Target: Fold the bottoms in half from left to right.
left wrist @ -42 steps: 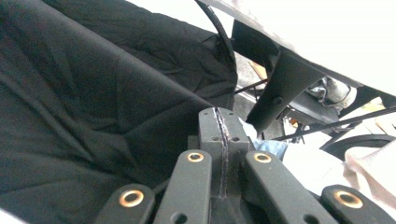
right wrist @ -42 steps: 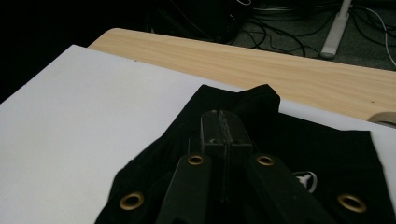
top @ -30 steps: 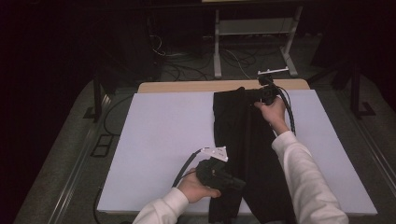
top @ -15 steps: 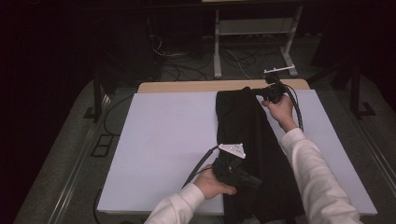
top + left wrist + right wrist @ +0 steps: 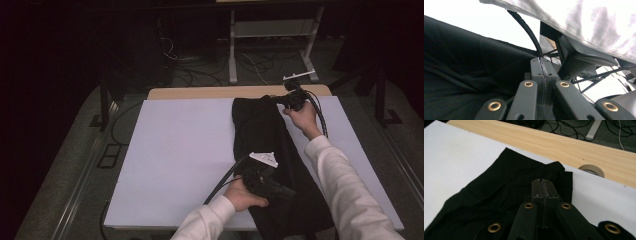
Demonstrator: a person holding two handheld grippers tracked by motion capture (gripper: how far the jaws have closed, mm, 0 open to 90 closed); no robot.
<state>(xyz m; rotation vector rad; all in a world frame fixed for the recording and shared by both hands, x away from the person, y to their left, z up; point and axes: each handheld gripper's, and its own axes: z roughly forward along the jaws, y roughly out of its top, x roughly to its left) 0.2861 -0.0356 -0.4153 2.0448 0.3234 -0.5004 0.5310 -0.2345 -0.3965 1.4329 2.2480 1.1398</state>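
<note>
Black garment (image 5: 272, 155) lies lengthwise down the right half of the white table cover (image 5: 175, 160). My right gripper (image 5: 542, 185) sits at its far corner, jaws pressed together, apparently pinning that end. My left gripper (image 5: 280, 190) rests low over the near part, jaws likewise closed; whether cloth is pinched, I cannot tell. Right gripper view alone shows the wooden table edge (image 5: 564, 147) and its cable hole (image 5: 592, 170).
</note>
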